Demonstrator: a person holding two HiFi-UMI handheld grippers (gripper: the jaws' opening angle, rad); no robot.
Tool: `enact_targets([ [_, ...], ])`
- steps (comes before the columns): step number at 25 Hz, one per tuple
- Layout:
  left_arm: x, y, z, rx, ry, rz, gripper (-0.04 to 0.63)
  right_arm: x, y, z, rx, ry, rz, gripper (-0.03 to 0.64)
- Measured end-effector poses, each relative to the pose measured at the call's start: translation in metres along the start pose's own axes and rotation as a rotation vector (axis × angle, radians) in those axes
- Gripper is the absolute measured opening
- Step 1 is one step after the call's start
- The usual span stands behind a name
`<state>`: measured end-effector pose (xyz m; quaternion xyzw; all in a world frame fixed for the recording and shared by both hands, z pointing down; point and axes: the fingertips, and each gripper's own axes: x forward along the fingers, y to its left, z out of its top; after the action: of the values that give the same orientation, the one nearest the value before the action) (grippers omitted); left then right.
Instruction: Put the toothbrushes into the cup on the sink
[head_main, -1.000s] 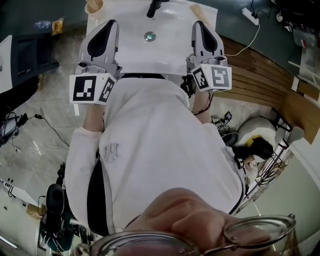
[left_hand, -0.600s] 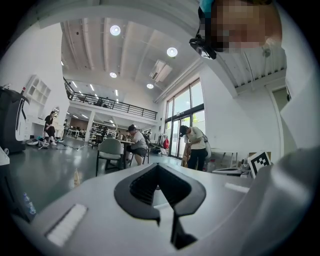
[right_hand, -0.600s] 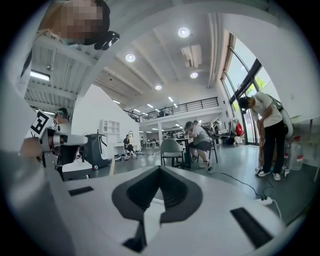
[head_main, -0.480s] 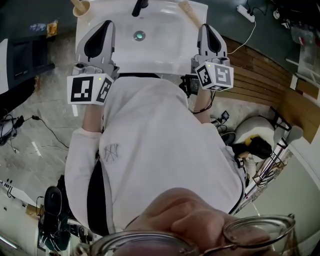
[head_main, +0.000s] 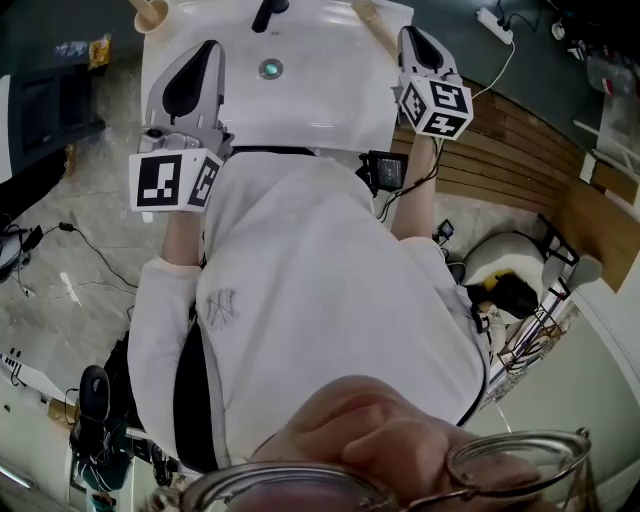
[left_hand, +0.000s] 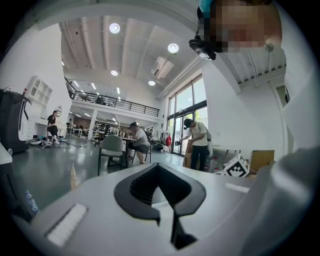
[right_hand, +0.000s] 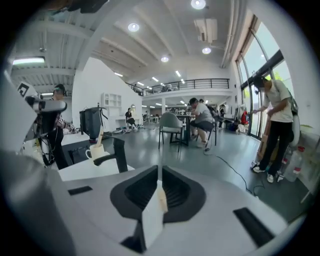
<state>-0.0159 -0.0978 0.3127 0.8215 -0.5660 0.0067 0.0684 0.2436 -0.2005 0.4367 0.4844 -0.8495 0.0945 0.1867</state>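
A white sink (head_main: 320, 100) fills the top of the head view, with a black faucet (head_main: 268, 12) and a drain (head_main: 270, 68). A pale cup (head_main: 150, 12) stands at the sink's back left corner; the right gripper view shows the cup (right_hand: 95, 151) with one toothbrush (right_hand: 100, 135) standing in it. A tan toothbrush (head_main: 368, 18) lies on the sink's back right rim. My right gripper (head_main: 408, 35) is shut, its tip just right of that toothbrush; I cannot tell whether they touch. My left gripper (head_main: 205, 45) hovers shut over the sink's left side with nothing in it.
A power strip (head_main: 498, 28) with its cord lies on the dark floor beyond the sink's right corner. Wooden slats (head_main: 520, 160) run along the right. Cables (head_main: 90, 250) trail over the marble floor on the left. Several people sit and stand in the hall behind.
My right gripper has gone forward along the sink's right edge toward the toothbrush at the back. My left gripper has shifted a little to the left.
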Motion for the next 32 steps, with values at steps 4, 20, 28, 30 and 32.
enact_targets([
  [4, 0.008, -0.001, -0.003, -0.005, 0.017, 0.001, 0.000, 0.036, -0.014, -0.028, -0.068, 0.159, 0.039, 0.016],
  [20, 0.019, 0.019, -0.016, -0.030, 0.075, 0.048, 0.000, 0.109, -0.018, -0.139, -0.231, 0.645, 0.235, 0.147],
  [28, 0.012, 0.032, -0.017, -0.039, 0.076, 0.064, 0.000, 0.110, -0.013, -0.150, -0.227, 0.733, 0.282, 0.139],
  [30, 0.015, 0.032, -0.017, -0.041, 0.077, 0.063, 0.000, 0.110, -0.015, -0.151, -0.241, 0.750, 0.298, 0.121],
  [32, 0.018, 0.031, -0.017, -0.042, 0.077, 0.060, 0.000, 0.111, -0.018, -0.151, -0.259, 0.765, 0.305, 0.102],
])
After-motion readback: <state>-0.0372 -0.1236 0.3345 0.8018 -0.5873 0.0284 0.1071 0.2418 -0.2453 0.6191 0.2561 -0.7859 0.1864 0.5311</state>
